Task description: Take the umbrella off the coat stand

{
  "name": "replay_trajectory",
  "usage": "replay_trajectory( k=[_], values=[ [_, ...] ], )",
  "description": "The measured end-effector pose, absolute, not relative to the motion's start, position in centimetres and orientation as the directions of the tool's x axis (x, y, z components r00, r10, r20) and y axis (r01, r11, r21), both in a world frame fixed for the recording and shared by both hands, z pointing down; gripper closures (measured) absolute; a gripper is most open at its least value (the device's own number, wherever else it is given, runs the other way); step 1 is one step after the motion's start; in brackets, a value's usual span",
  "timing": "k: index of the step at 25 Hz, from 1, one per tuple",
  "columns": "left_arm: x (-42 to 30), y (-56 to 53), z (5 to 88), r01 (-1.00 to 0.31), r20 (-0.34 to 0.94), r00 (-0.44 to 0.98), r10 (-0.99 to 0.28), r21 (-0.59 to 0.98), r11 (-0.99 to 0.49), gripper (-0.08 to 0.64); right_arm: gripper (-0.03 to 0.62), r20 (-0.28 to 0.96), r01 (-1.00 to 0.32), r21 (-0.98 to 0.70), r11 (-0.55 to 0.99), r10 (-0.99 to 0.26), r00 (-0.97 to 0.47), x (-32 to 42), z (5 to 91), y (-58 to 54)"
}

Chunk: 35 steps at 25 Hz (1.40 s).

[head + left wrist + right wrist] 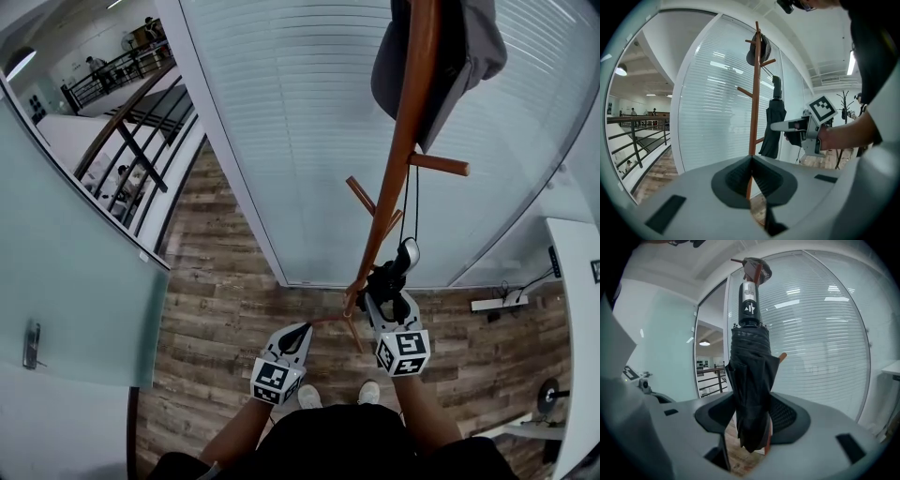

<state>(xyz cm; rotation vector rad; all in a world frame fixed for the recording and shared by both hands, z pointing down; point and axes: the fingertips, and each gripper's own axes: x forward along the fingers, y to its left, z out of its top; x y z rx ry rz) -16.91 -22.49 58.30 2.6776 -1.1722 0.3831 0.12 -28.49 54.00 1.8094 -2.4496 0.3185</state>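
Observation:
A tall wooden coat stand [398,159] rises in front of a blind-covered glass wall, with a grey hat [469,47] on its top. The black folded umbrella [386,279] hangs by its thin strap [411,202] from a side peg [441,165]. My right gripper [392,298] is shut on the umbrella's cloth body, below the grey handle [749,305]. In the right gripper view the umbrella [750,366] stands upright between both pads of that gripper [752,404]. My left gripper [302,330] is shut on nothing, low and left of the pole [754,93], apart from the umbrella [773,126].
A frosted glass door [66,281] stands at the left, with a stair railing [131,122] beyond it. At the right are a white desk [577,281] and a power strip [497,302] on the wood floor. A second coat stand [843,101] is farther right.

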Motion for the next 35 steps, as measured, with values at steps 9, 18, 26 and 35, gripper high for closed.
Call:
replay_trajectory(
  k=[9,18,26,35],
  values=[
    [-15.1,-22.8,57.6,-0.757,0.268,0.642,-0.718,0.075,-0.649,0.548,0.366,0.084,-0.938,-0.111,0.328,-0.938,-0.337,1.3,48.5,-28.3],
    [-14.2,-22.7,57.0,-0.759,0.258,0.638,-0.725,0.055,-0.649,0.548,0.364,-0.03,-0.931,-0.083,0.355,-0.935,-0.353,2.5,42.6,-28.4],
    [-14.0,-22.4,57.0,-0.762,0.269,0.633,-0.726,0.049,-0.646,0.548,0.364,-0.101,-0.932,-0.062,0.356,-0.931,-0.35,3.0,39.3,-28.6],
    [-14.0,-21.9,57.4,-0.785,0.291,0.605,-0.741,0.063,-0.616,0.548,0.362,-0.16,-0.94,-0.049,0.337,-0.932,-0.325,4.8,36.2,-28.3]
  ],
)
